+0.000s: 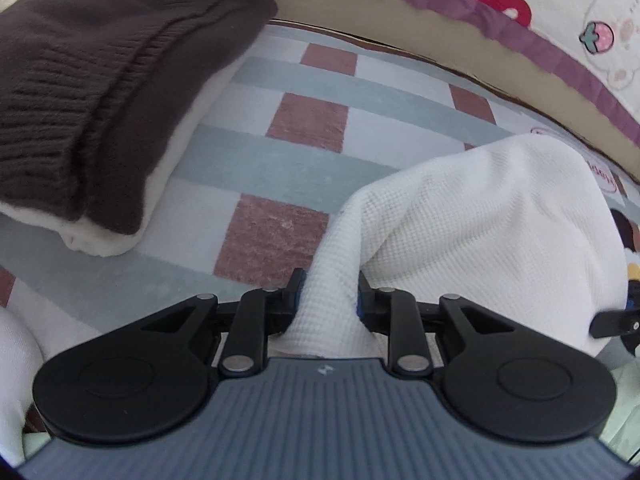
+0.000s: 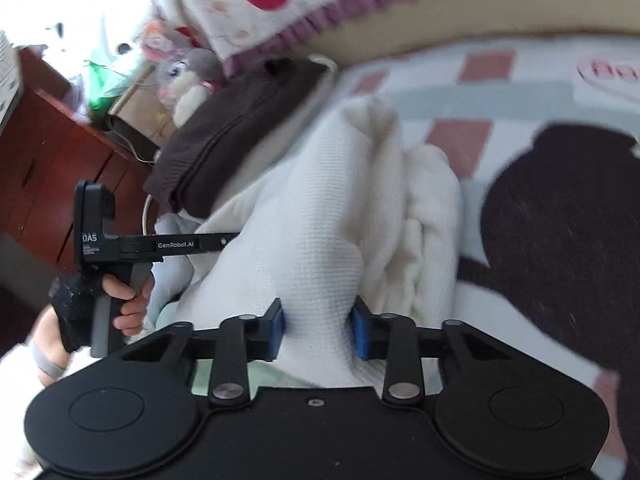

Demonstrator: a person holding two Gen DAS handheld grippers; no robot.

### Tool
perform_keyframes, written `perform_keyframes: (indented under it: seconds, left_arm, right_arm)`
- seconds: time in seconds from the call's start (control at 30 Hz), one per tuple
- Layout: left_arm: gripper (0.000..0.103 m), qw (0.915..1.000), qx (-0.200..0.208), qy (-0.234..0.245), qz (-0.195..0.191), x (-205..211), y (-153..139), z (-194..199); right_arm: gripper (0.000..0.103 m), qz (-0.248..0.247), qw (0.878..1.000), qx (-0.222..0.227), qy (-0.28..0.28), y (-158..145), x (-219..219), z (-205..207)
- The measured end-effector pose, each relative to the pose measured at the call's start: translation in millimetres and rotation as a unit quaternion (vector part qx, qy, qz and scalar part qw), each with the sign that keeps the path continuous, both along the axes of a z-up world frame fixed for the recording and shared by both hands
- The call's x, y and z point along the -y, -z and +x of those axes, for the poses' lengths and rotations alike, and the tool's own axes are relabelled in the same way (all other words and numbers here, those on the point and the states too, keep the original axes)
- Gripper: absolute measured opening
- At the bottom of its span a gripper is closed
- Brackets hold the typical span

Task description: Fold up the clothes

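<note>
1. White waffle-knit garment (image 1: 472,216) lies bunched on the checked bedsheet (image 1: 308,120), just beside the folded stack with the dark brown sweater (image 1: 100,80) on top.
2. The left gripper (image 1: 329,294) has its jaws clamped on a narrow gathered strip of the white garment; the cloth fills the gap between the pads.
3. The right gripper (image 2: 318,328) likewise pinches a thick ridge of the same garment, blue pads pressing on both sides.
4. Seen from the right wrist, the left gripper's handle sits to the stack's near side, held in a gloved hand (image 2: 100,304).
5. Risk: each grip holds a bunched wad, not a clean edge, so layers may slip out unevenly when lifted.
6. Risk: the garment lies near the stack; a wide sweep could drag or topple the brown sweater.
7. Risk: uneven pulling between the two grips would twist the fold line.
</note>
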State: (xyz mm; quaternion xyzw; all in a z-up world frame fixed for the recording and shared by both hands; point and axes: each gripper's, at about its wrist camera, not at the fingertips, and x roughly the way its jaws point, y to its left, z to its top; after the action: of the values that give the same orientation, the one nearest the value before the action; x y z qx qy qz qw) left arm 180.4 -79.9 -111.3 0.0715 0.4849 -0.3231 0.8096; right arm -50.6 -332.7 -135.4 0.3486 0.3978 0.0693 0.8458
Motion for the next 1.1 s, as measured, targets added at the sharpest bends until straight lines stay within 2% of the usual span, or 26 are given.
perform_keyframes:
  seconds: [0.07,0.17,0.23,0.3,0.37,0.4,0.47,0.57,0.63,0.73,0.8,0.83,0.9,1.0,1.07,1.1]
  left_arm:
    - [0.036,0.9998,0.011,-0.018,0.007,1,2,1]
    - [0.037,0.9984,0.035,-0.041,0.017,2,3,2]
    - [0.037,0.9971,0.052,-0.050,0.026,0,1,3]
    - [0.035,0.9950,0.074,-0.058,0.033,-4,-7,0]
    - [0.035,0.9917,0.104,-0.067,0.035,-9,-21,-6]
    - [0.035,0.9889,0.128,-0.071,0.025,-13,-31,-11]
    - [0.035,0.9852,0.158,-0.067,-0.003,-16,-49,-24]
    - [0.035,0.9838,0.165,-0.042,-0.056,-12,-63,-47]
    - [0.035,0.9846,0.154,-0.029,-0.077,-6,-60,-64]
    - [0.034,0.9882,0.110,-0.035,-0.101,-3,-39,-76]
    - [0.033,0.9892,0.068,-0.051,-0.119,-4,-20,-79]
    - [0.033,0.9885,0.047,-0.062,-0.129,-6,-10,-79]
    - [0.033,0.9846,0.032,-0.088,-0.148,-10,4,-84]
    - [0.033,0.9850,0.056,-0.095,-0.133,-5,5,-96]
    - [0.032,0.9862,0.081,-0.091,-0.112,2,-1,-105]
    - [0.032,0.9854,0.083,-0.093,-0.116,3,-4,-107]
  right_arm:
    - [0.034,-0.021,0.999,-0.026,-0.008,4,-2,4]
    - [0.034,-0.004,0.999,-0.031,0.014,9,1,4]
    - [0.037,-0.022,0.999,-0.024,0.012,8,0,4]
    - [0.040,-0.060,0.998,-0.015,0.013,-1,-7,1]
    - [0.049,-0.141,0.990,0.005,0.020,-19,-22,-6]
    - [0.051,-0.199,0.979,0.026,0.023,-32,-35,-14]
    - [0.051,-0.313,0.946,0.082,0.021,-52,-62,-26]
    - [0.050,-0.424,0.892,0.152,-0.018,-68,-92,-26]
    - [0.046,-0.444,0.879,0.165,-0.042,-69,-99,-8]
    - [0.046,-0.460,0.873,0.154,-0.050,-61,-95,26]
    - [0.041,-0.472,0.872,0.121,-0.046,-47,-88,42]
    - [0.041,-0.471,0.875,0.107,-0.044,-39,-84,48]
    - [0.041,-0.449,0.887,0.100,-0.034,-23,-74,49]
    - [0.041,-0.380,0.920,0.098,-0.008,-11,-54,50]
    - [0.041,-0.342,0.935,0.092,0.002,-7,-43,51]
    - [0.041,-0.323,0.942,0.090,0.007,-4,-38,50]
